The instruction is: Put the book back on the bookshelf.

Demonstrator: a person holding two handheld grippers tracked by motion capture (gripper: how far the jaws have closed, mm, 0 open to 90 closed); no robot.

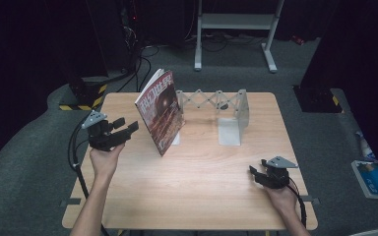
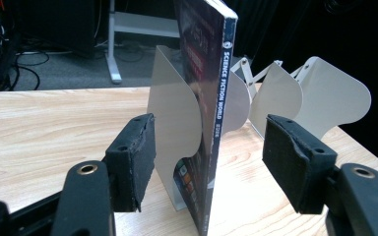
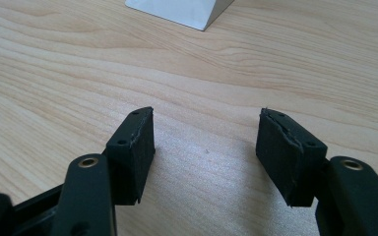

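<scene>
Magazine (image 1: 159, 112) stands tilted against the left plate of the white expanding bookend rack (image 1: 220, 114), toward the far-left part of the wooden table (image 1: 197, 191). Left gripper (image 1: 123, 129) hovers just beside it, jaws wide, spine in line with the gap, untouched. Right gripper (image 1: 256, 170) near the table's near-right corner, jaws wide, nothing held.

Lab; dark drapes, floor cables (image 1: 142, 54), hazard tape (image 1: 81, 105).

The left gripper (image 2: 209, 162) stands open before an upright magazine (image 2: 211, 98) leaning on a white bookend (image 2: 172, 103) on the tabletop (image 2: 44, 128).
</scene>
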